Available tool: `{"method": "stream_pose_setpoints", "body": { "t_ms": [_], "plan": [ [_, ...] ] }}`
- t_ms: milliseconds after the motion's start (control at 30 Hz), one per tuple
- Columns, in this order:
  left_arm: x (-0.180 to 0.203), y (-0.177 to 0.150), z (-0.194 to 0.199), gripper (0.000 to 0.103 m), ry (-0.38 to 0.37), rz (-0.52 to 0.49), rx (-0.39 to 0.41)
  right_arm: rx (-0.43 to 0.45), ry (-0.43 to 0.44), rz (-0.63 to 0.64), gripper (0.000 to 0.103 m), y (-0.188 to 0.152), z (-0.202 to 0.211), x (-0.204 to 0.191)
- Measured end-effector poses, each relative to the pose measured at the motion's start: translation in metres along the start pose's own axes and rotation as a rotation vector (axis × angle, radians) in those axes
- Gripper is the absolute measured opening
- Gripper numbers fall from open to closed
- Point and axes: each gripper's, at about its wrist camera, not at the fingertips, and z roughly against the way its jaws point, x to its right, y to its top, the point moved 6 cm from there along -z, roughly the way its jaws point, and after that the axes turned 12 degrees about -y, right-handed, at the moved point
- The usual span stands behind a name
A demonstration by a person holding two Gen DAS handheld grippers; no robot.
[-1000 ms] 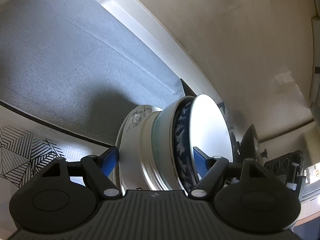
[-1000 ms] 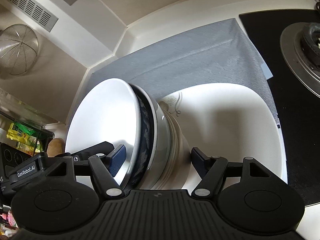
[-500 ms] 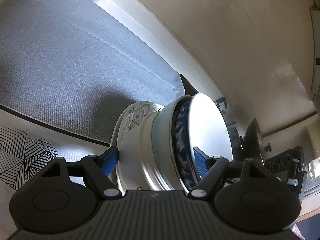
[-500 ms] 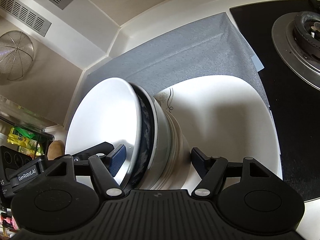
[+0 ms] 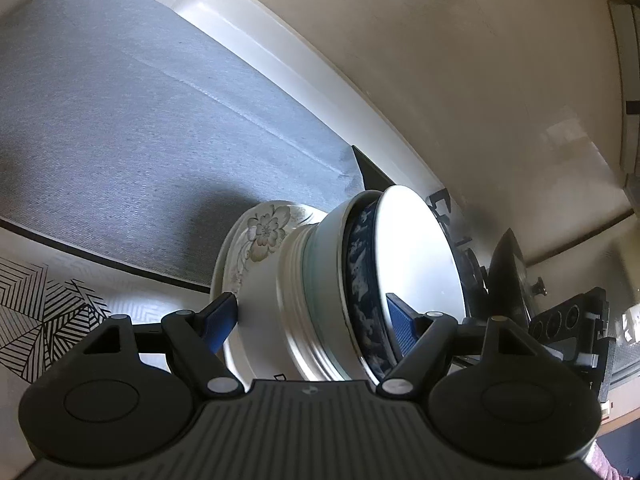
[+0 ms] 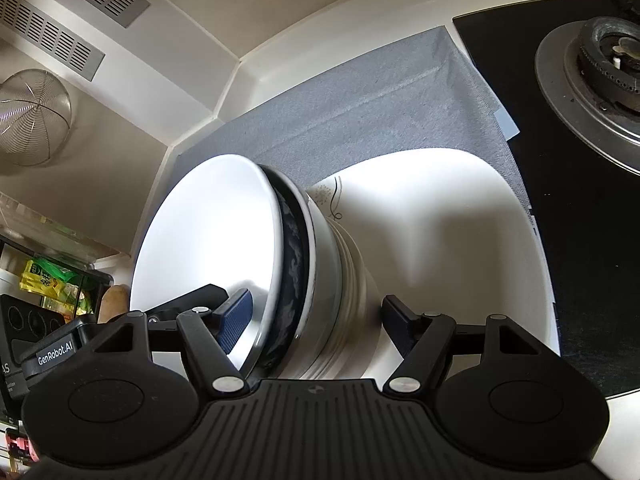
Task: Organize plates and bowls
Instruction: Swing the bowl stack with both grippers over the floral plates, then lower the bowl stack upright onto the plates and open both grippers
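Observation:
A stack of dishes is clamped from two sides. It is a white plate with a flower print (image 5: 264,232) that carries nested bowls: a white ribbed bowl (image 5: 296,292), a blue patterned bowl (image 5: 362,276) and a white bowl (image 5: 416,256) innermost. My left gripper (image 5: 310,314) is shut on the stack, one finger at the plate's rim, the other inside the top bowl. My right gripper (image 6: 316,316) grips the far side, one finger inside the white top bowl (image 6: 208,240), the other against the plate (image 6: 460,240). The stack moves with both grippers.
A grey mat (image 5: 140,120) covers the counter below, up to a white ledge and beige wall. To the right lies a black hob (image 6: 580,240) with a gas burner (image 6: 600,64). A wire strainer (image 6: 32,116) hangs on the left wall. A line-patterned mat (image 5: 40,312) lies nearby.
The stack stays fixed in both grips while the background slides. More of the plate's flower print shows in the left view, and the burner has come further into the right view.

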Motion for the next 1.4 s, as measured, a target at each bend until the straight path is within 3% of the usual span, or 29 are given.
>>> {"method": "stream_pose_setpoints", "body": {
  "t_ms": [667, 833, 1000, 1233, 1300, 1367, 1400],
  "plan": [
    [0.0, -0.011, -0.025, 0.082, -0.004, 0.011, -0.046, -0.009, -0.032, -0.041, 0.072, -0.005, 0.002, 0.024],
    [0.007, -0.008, -0.031, 0.082, 0.011, -0.037, -0.034, 0.007, -0.053, -0.013, 0.07, -0.001, 0.003, 0.026],
    [0.003, -0.008, -0.04, 0.086, 0.004, -0.012, -0.047, 0.02, -0.069, -0.002, 0.069, 0.001, 0.004, 0.028],
    [0.006, -0.004, -0.047, 0.088, 0.039, -0.054, -0.05, 0.017, -0.09, -0.012, 0.065, 0.006, 0.004, 0.031],
    [0.007, -0.002, -0.045, 0.09, 0.053, -0.065, -0.05, 0.024, -0.105, 0.005, 0.069, 0.006, 0.004, 0.029],
    [0.011, 0.0, -0.037, 0.101, 0.086, -0.093, -0.042, 0.05, -0.135, 0.041, 0.086, 0.007, 0.008, 0.025],
    [0.014, 0.002, -0.032, 0.103, 0.083, -0.111, -0.03, 0.068, -0.143, 0.057, 0.089, 0.007, 0.011, 0.023]
  ]
}}
